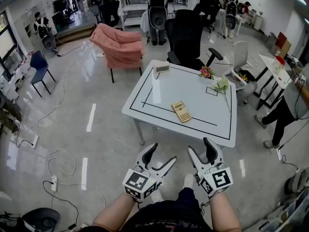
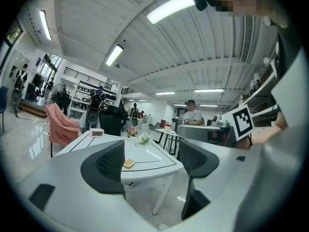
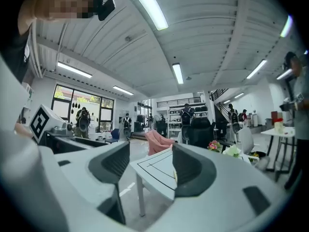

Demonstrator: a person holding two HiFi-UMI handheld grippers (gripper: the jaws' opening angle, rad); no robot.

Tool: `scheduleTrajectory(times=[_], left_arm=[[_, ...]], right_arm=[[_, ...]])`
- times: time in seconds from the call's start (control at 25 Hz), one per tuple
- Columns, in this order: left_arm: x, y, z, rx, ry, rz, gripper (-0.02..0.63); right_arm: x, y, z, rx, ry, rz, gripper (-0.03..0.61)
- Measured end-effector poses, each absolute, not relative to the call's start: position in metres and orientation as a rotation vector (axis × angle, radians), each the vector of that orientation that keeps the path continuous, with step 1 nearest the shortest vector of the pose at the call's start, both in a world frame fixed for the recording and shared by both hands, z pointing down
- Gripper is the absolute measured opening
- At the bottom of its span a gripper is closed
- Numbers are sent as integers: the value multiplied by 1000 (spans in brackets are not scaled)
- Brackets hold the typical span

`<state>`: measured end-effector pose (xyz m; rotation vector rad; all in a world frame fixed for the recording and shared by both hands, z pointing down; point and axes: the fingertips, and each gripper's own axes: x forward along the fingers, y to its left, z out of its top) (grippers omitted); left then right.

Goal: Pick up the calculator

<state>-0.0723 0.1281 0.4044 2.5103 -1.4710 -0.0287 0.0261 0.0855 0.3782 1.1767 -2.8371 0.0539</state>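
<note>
Fingers [image 1: 148, 153] are held wide on left gripper [image 1: 161, 154] and right gripper [image 1: 199, 146], nothing gripped; calculator [image 1: 181, 111] is seen lying on table [image 1: 145, 88], well apart.

Glossy grey floor [image 1: 72, 81], loose cables [image 1: 58, 161]. White table [image 1: 203, 108], pink armchair [image 1: 120, 47], black chair [image 1: 186, 35]. Ceiling strip lights [image 2: 171, 7] on.

It looks like an open-plan robotics lab: cables [image 1: 60, 159] trail across the glossy floor [image 1: 96, 81], shelving [image 1: 133, 6] lines the back, and office chairs [image 1: 186, 37] ring a line-marked white surface [image 1: 203, 111].
</note>
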Motion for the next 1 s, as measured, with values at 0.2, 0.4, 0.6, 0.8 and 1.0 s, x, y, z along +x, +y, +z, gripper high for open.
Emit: scheduleTrajectory(times=[0.2,0.4,0.6,0.8,1.0], left_arm=[[-74,117,408,2493,-1490,-21,344],[-81,98,413,2439,-1538,-33,344],[-84,71,423,2359,-1586,-41,344],[-79,38,427,2305,-1625,-35,345],[-71,3,432,2271,-1656,-19,345]], right_arm=[[28,67,386,1165,-2825,86,267],[24,41,397,1114,-2827,109,267],[19,6,404,1046,-2855,140,267],[21,-34,413,987,-2872,186,267],[23,-70,422,931,-2879,217,267]])
